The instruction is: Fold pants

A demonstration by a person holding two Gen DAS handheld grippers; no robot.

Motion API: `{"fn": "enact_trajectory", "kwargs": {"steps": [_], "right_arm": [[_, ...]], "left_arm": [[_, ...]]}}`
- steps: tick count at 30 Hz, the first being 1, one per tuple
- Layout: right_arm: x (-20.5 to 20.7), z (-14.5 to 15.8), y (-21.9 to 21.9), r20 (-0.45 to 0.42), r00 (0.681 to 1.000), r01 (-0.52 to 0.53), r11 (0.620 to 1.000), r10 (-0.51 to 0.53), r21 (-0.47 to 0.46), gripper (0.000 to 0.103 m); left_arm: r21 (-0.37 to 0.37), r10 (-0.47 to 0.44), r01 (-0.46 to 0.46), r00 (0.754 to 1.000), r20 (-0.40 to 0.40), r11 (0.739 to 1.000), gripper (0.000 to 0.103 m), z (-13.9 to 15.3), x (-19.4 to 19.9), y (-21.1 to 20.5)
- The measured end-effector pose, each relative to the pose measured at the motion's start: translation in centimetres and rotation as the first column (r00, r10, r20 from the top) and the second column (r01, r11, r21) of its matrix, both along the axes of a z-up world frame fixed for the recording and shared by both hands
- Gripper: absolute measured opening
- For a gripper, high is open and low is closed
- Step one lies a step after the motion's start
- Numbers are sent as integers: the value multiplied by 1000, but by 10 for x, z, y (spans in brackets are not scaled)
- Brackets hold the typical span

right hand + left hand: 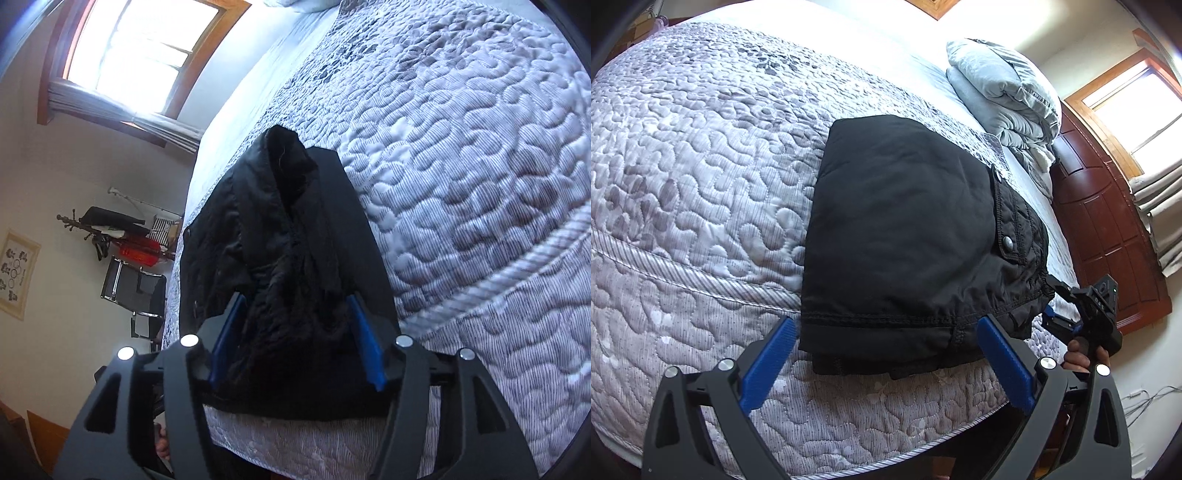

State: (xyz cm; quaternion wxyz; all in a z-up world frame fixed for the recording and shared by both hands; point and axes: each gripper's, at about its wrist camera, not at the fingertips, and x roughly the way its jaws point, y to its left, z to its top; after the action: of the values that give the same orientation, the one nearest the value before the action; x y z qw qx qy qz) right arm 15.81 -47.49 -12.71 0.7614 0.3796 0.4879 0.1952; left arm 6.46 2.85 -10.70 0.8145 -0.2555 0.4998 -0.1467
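Black pants (pixel 905 229) lie folded in a thick rectangle on the quilted bed, near its front edge. My left gripper (pixel 886 332) is open, its blue pads either side of the fold's near edge, just in front of it. My right gripper (pixel 1052 306) is at the pants' right corner, hand behind it. In the right wrist view the right gripper (pixel 295 302) has a bunched ridge of the black pants (pixel 280 229) between its blue pads, which press against the cloth.
The grey quilted bedspread (pixel 701 166) covers the bed. A folded pale duvet (pixel 1001 85) lies at the head, by a dark red wooden headboard (pixel 1108 221). A window (pixel 140 48), a chair (pixel 136 291) and a coat rack (pixel 107 229) stand beside the bed.
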Motion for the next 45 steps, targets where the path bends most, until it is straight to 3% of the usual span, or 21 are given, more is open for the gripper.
{"fn": "enact_trajectory", "kwargs": {"steps": [5,6,7,11,15,21,27,32,40,45], "right_arm": [[-18,-4,5,-6,1000,-16,999,16,28,60],[-19,-3,8,-6,1000,-16,1000,16,16,57],[-19,-3,9,-10,1000,-14,1000,14,-8,43],[-18,3,7,6,1000,-19,1000,19,-11,33],[-20,20,2,60,998,-8,1000,9,-23,32],[-22,5,1,9,1000,-7,998,7,-55,32],[-23,-7,-1,-6,1000,0,999,-1,-44,34],[-33,-3,-13,9,999,35,999,-35,-8,46],[-50,2,-17,15,999,42,998,-41,-45,43],[-62,11,-35,36,998,44,997,-42,-61,66]], "left_arm": [[-8,4,-4,1000,-10,1000,99,-2,-3,1],[-9,3,-3,1000,-12,1000,99,-2,-3,0],[-10,2,-3,1000,-14,1000,99,-2,-4,0],[-12,-1,1,1000,-12,1000,99,0,-6,-2],[-12,4,-4,1000,-3,1000,99,3,-7,-1],[-8,6,-6,1000,-3,1000,99,4,-5,1],[-10,2,-2,1000,-13,1000,99,1,-4,1],[-6,4,-4,1000,-13,1000,99,1,-5,0],[21,-25,26,999,-25,999,99,-3,-4,-8],[42,-75,78,995,-64,996,99,2,6,-8]]}}
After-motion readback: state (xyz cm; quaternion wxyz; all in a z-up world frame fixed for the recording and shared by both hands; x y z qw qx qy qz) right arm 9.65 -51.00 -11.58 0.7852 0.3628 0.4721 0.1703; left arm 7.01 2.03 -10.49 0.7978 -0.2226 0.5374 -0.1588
